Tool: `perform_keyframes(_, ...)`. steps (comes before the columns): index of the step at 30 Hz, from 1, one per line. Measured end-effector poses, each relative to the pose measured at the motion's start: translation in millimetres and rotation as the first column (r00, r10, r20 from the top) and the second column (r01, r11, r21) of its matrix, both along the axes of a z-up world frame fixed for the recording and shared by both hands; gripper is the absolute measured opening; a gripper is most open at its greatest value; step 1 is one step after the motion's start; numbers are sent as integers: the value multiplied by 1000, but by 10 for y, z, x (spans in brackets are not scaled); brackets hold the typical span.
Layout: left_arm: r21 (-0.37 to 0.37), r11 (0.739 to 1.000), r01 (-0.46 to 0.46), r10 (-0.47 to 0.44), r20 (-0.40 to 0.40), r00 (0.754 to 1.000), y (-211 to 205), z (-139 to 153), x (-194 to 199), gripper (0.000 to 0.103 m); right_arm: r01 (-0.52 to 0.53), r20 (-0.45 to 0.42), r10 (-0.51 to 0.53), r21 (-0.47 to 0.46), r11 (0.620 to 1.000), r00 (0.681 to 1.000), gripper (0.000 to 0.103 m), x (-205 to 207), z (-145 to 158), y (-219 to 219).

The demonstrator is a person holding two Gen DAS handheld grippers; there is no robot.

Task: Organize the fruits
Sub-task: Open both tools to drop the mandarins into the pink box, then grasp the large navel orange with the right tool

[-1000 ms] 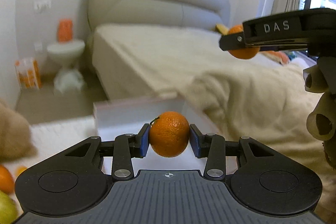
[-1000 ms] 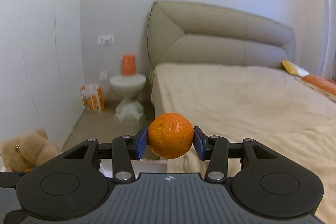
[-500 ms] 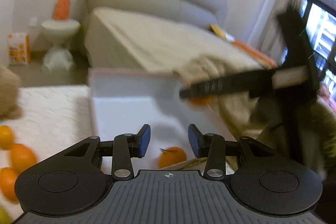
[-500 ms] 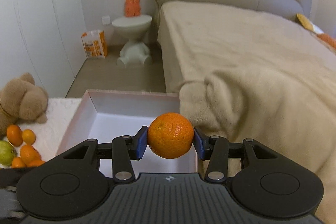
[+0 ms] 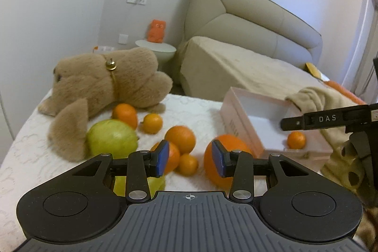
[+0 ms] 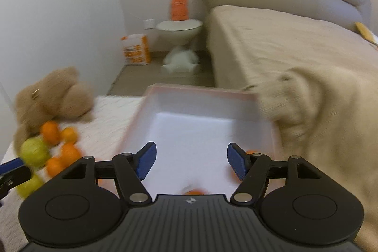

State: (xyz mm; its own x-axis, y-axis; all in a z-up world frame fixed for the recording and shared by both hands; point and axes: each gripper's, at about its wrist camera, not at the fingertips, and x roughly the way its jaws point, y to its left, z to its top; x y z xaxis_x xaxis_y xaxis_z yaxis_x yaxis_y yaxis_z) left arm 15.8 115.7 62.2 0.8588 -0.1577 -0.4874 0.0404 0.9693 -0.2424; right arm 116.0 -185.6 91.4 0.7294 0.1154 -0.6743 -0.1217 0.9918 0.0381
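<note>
The right gripper (image 6: 191, 161) hangs over the box (image 6: 200, 96), jaws opening and empty; an orange (image 6: 195, 191) lies just below. The left gripper (image 5: 190, 158), part open, grips nothing, oranges (image 5: 180, 138) ahead.

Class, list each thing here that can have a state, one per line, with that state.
Box: lidless, two oranges visible inside.
Left gripper: jaws apart, empty.
Right gripper: jaws opening, nothing between them.
Stuffed bear: lying on its side.
Fruit pile: loose on the white cover, outside the box.

Each black tool (image 5: 190, 158) has blue pads (image 6: 147, 161) and silver screws.
</note>
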Motion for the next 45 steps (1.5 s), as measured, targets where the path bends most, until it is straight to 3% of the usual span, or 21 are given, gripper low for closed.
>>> perform_keyframes(3, 21, 1000, -4, 4, -15, 1000, -11, -76, -91, 44, -96, -5, 96, 18, 995, 995, 67, -171, -32, 299)
perform_keyframes(6, 0, 1000, 3, -3, -24, 1000, -1, -108, -192, 44, -172, 16, 173, -29, 985, 985, 67, -228, -7, 630)
perform_keyframes(9, -19, 1000, 0, -1, -29, 1000, 31, -161, -265, 44, -206, 46, 211, -98, 974, 976, 67, -167, 20, 928)
perform_keyframes(12, -22, 1000, -16, 15, -35, 999, 88, -194, -312, 44, -231, 33, 235, -99, 968, 971, 66, 33, 9, 1127)
perform_keyframes(16, -42, 998, -42, 41, -40, 998, 177, -210, -349, 44, -250, -28, 248, -113, 962, 968, 47, 257, -139, 1341)
perform_keyframes(18, -48, 997, -54, 52, -40, 998, 208, -214, -362, 44, -259, -60, 253, -119, 959, 966, 46, 248, -237, 1389)
perform_keyframes(20, -53, 997, -62, 60, -39, 997, 222, -210, -375, 44, -263, -83, 255, -114, 958, 963, 46, 180, -323, 1383)
perform_keyframes(24, -63, 996, -62, 60, -40, 997, 205, -208, -385, 44, -266, 9, 271, -167, 950, 963, 47, -302, -273, 1285)
perform_keyframes(27, -64, 996, -55, 52, -43, 998, 151, -197, -362, 44, -278, 25, 283, -114, 954, 959, 50, -657, -153, 1045)
perform_keyframes(32, -47, 999, -16, 14, -43, 999, 5, -182, -338, 44, -216, 26, 217, -52, 975, 976, 78, -877, -181, 681)
perform_keyframes(37, -21, 1000, 3, -4, -55, 998, -69, -203, -330, 44, -213, -4, 215, 131, 968, 977, 82, -844, -322, 465)
perform_keyframes(45, -15, 1000, -10, 9, -69, 998, -35, -230, -331, 44, -270, -39, 291, 274, 923, 956, 84, -596, -541, 540)
